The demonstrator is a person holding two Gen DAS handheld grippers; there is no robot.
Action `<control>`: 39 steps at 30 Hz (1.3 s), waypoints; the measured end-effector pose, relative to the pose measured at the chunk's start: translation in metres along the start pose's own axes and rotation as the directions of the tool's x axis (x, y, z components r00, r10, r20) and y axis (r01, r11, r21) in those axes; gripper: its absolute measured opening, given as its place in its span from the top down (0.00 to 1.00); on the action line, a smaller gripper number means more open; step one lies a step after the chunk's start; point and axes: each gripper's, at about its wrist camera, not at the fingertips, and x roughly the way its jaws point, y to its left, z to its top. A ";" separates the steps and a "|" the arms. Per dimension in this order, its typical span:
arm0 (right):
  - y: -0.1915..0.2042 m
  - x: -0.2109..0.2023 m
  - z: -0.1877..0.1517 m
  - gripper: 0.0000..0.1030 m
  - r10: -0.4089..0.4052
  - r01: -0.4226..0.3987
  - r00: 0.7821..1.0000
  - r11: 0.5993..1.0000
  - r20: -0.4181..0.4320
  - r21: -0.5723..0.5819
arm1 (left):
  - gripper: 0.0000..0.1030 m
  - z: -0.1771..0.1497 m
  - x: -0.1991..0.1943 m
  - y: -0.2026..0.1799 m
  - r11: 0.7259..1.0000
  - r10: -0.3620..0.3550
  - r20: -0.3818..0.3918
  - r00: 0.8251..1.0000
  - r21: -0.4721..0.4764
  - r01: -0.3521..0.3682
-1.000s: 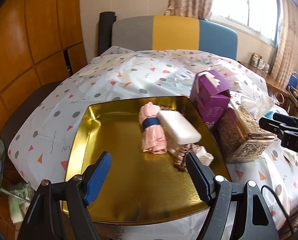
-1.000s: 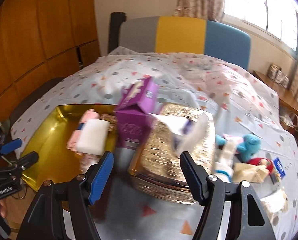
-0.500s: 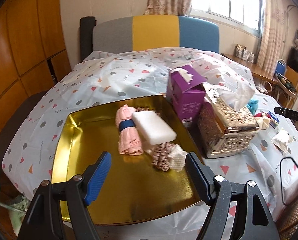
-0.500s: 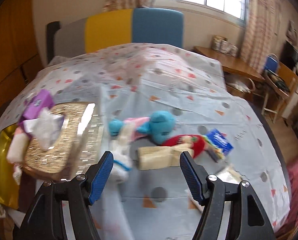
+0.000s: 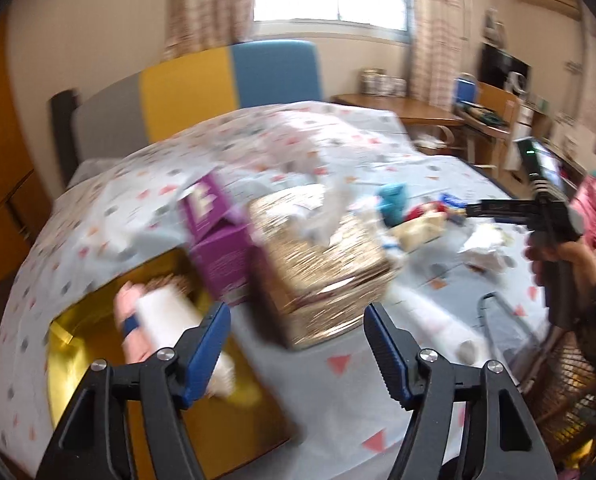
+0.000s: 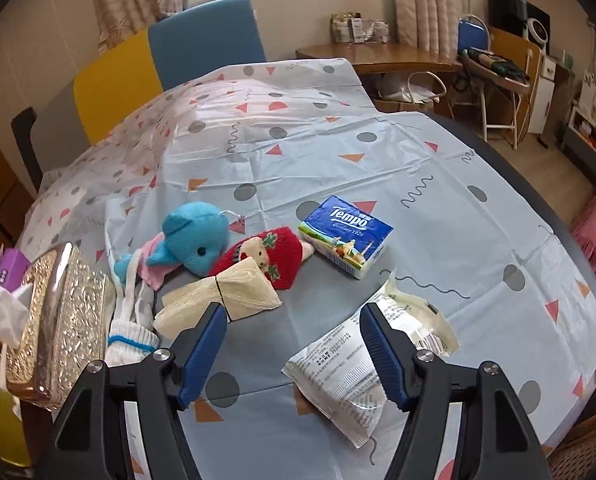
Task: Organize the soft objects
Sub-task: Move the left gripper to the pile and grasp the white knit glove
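My left gripper hangs over the near edge of the bed, between the gold tray and the gold tissue box; its jaws are closing with nothing between them. In the tray lie a pink cloth roll and a white block. My right gripper is open and empty above the sheet. Just beyond it lie a cream cloth bundle, a red plush and a blue plush elephant. A white plastic packet lies under its right finger.
A purple tissue box stands behind the gold one. A Tempo tissue pack lies right of the plush toys, and a white sock left of them. Wooden desk and chairs stand beyond the bed's right side.
The left view has swung right, from the tray to the tissue boxes, and is blurred. The right gripper has travelled right from the boxes to the plush toys and the white packet.
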 end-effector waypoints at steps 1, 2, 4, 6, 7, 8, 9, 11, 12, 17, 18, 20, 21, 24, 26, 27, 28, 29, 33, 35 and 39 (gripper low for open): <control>-0.002 -0.001 0.000 0.32 0.007 -0.007 1.000 1.000 -0.001 0.011 | 0.32 0.008 0.002 -0.008 1.000 -0.023 0.009 1.000 0.020 0.023; -0.002 -0.001 0.000 0.32 0.013 -0.013 1.000 1.000 -0.003 0.018 | 0.33 0.015 0.004 -0.016 0.998 -0.037 0.016 0.999 0.042 0.036; -0.003 -0.001 0.000 0.32 0.018 -0.018 1.000 1.000 -0.010 0.023 | 0.33 0.029 0.009 -0.031 0.994 -0.068 0.021 0.997 0.086 0.066; -0.004 0.002 0.001 0.32 0.019 -0.018 0.999 0.999 -0.026 0.028 | 0.36 0.042 0.019 -0.046 0.989 -0.096 0.010 0.995 0.118 0.094; -0.004 0.002 0.000 0.32 0.020 -0.019 0.999 0.999 -0.030 0.032 | 0.41 0.048 0.025 -0.054 0.984 -0.110 -0.010 0.994 0.139 0.110; -0.005 0.002 0.000 0.32 0.020 -0.019 0.999 0.999 -0.033 0.035 | 0.45 0.053 0.032 -0.062 0.980 -0.121 -0.023 0.992 0.155 0.124; -0.006 0.002 0.001 0.32 0.018 -0.017 0.999 0.999 -0.033 0.038 | 0.45 0.058 0.038 -0.068 0.977 -0.125 -0.039 0.991 0.169 0.130; -0.009 0.002 0.002 0.32 0.017 -0.015 0.999 0.998 -0.033 0.053 | 0.46 0.068 0.052 -0.081 0.971 -0.133 -0.067 0.989 0.190 0.144; -0.011 0.002 0.002 0.32 0.021 -0.019 0.999 0.998 -0.035 0.063 | 0.48 0.072 0.059 -0.086 0.969 -0.136 -0.081 0.987 0.198 0.150; -0.022 -0.004 0.006 0.32 0.044 -0.042 0.999 0.992 -0.016 0.116 | 0.48 0.095 0.107 -0.124 0.939 -0.106 -0.189 0.976 0.304 0.160; -0.024 -0.005 0.006 0.32 0.050 -0.048 0.999 0.991 -0.015 0.128 | 0.48 0.099 0.120 -0.131 0.932 -0.090 -0.219 0.972 0.325 0.159; -0.027 -0.005 0.007 0.32 0.059 -0.056 0.998 0.988 -0.017 0.144 | 0.48 0.102 0.145 -0.138 0.924 -0.055 -0.290 0.955 0.347 0.159; -0.029 -0.005 0.007 0.32 0.058 -0.055 0.998 0.987 -0.018 0.151 | 0.48 0.104 0.159 -0.141 0.925 -0.036 -0.332 0.943 0.346 0.158; -0.034 -0.004 0.009 0.32 0.072 -0.066 0.997 0.982 -0.023 0.178 | 0.48 0.103 0.194 -0.153 0.912 0.011 -0.440 0.898 0.372 0.172; -0.039 -0.005 0.009 0.32 0.082 -0.077 0.996 0.976 -0.019 0.202 | 0.46 0.100 0.213 -0.158 0.895 0.092 -0.476 0.875 0.425 0.137; -0.041 -0.005 0.009 0.32 0.089 -0.083 0.996 0.974 -0.018 0.212 | 0.46 0.098 0.221 -0.160 0.890 0.108 -0.500 0.859 0.435 0.141; -0.043 -0.005 0.010 0.32 0.095 -0.089 0.995 0.971 -0.018 0.222 | 0.46 0.097 0.228 -0.161 0.892 0.121 -0.515 0.848 0.432 0.135; -0.045 -0.006 0.010 0.32 0.105 -0.098 0.994 0.967 -0.017 0.234 | 0.45 0.095 0.234 -0.162 0.888 0.138 -0.527 0.839 0.441 0.131; -0.051 -0.008 0.012 0.32 0.130 -0.123 0.991 0.956 -0.010 0.267 | 0.45 0.085 0.253 -0.160 0.881 0.193 -0.564 0.803 0.460 0.111; -0.052 -0.009 0.012 0.32 0.140 -0.132 0.990 0.952 -0.007 0.274 | 0.45 0.079 0.262 -0.159 0.881 0.206 -0.582 0.787 0.460 0.109; -0.053 -0.010 0.012 0.32 0.156 -0.149 0.988 0.947 -0.001 0.285 | 0.51 0.069 0.270 -0.163 0.863 0.237 -0.562 0.792 0.496 0.093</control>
